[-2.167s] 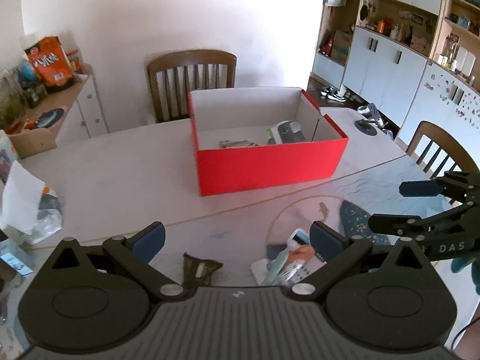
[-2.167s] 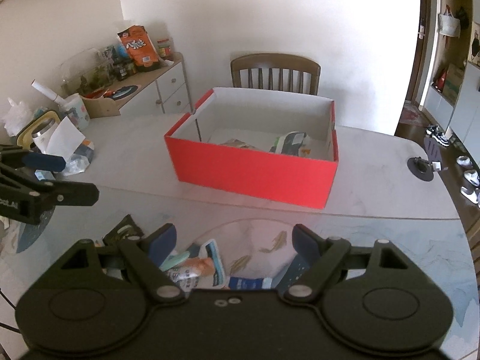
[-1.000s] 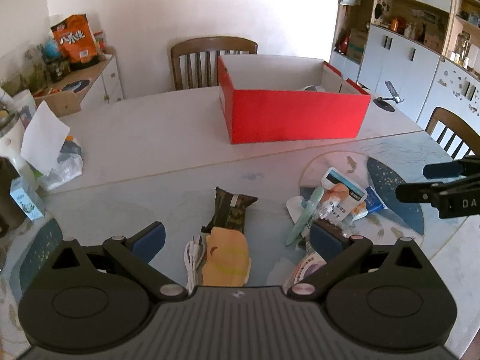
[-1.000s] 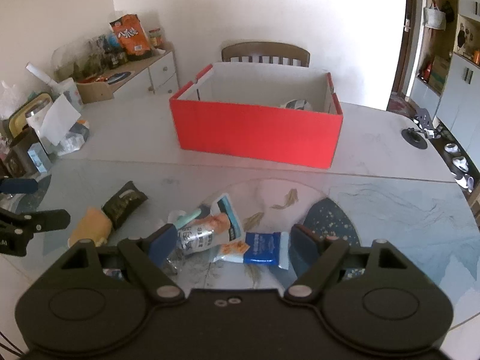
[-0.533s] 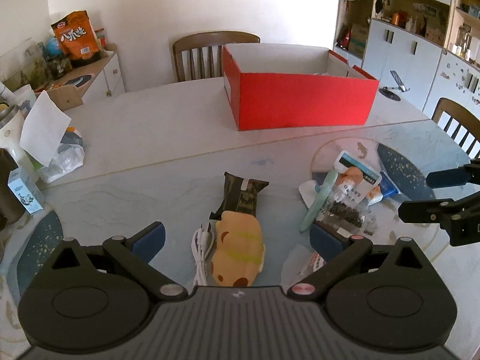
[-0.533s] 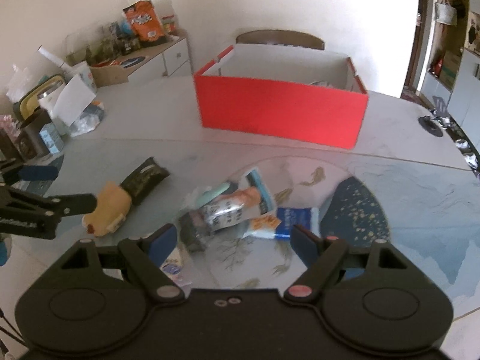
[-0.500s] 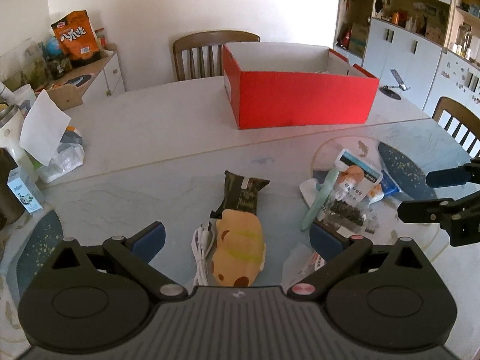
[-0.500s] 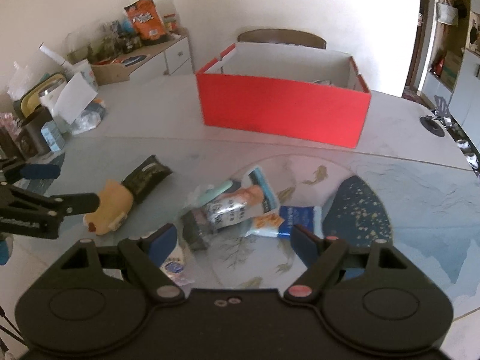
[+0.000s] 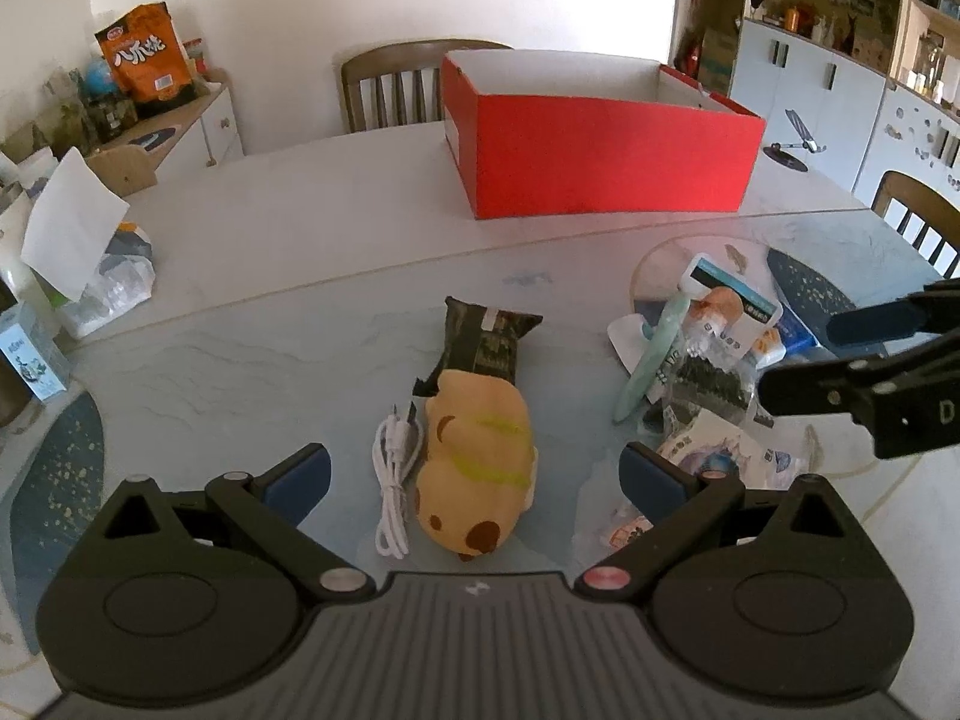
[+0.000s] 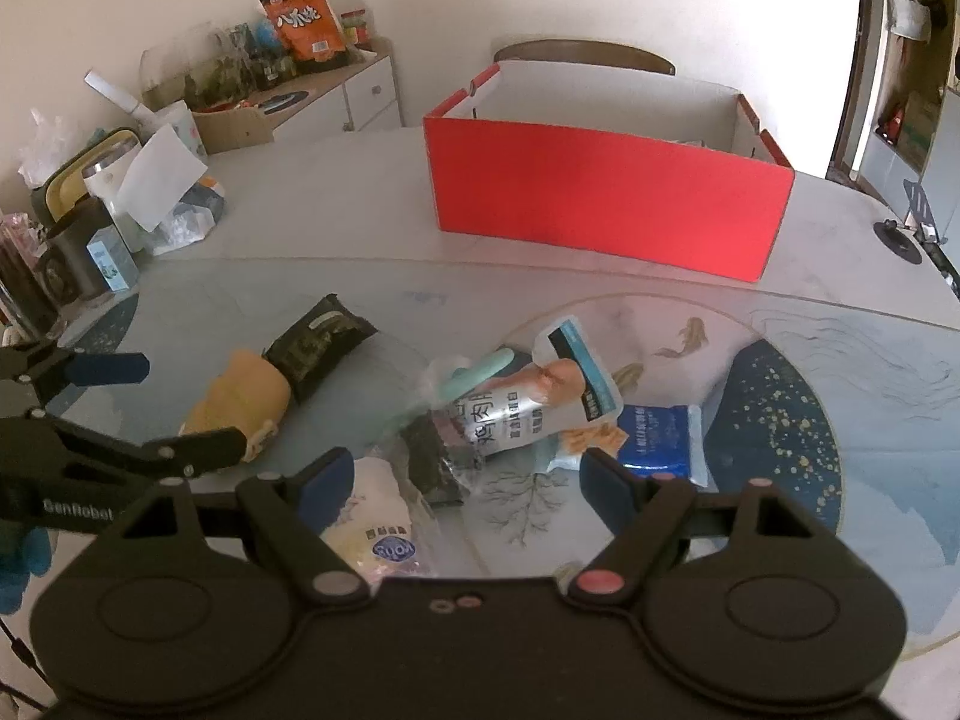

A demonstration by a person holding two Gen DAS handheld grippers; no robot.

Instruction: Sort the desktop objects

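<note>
My left gripper [image 9: 474, 474] is open above a yellow plush toy [image 9: 480, 450], which lies between its fingers untouched. A white cable [image 9: 393, 468] lies to the toy's left and a dark snack packet [image 9: 486, 339] just beyond it. My right gripper [image 10: 462, 480] is open over a heap of pouches: a silver snack pouch [image 10: 516, 405], a mint green stick [image 10: 480, 378], a blue tissue pack [image 10: 657, 435] and a white packet [image 10: 378, 525]. The red box [image 9: 600, 144] stands far back on the table. The left gripper [image 10: 108, 414] also shows at the right wrist view's left edge.
A side cabinet [image 10: 336, 90] with an orange snack bag [image 10: 303, 21] stands at the back left. Tissues, a flask and small boxes [image 10: 108, 222] crowd the table's left edge. Wooden chairs [image 9: 390, 90] stand behind and to the right of the table. A phone stand [image 9: 795, 144] sits beyond the box.
Both grippers have sunk toward the table and the objects look larger. The plush toy now lies between the left fingers; the right gripper has drifted left over the pouch heap.
</note>
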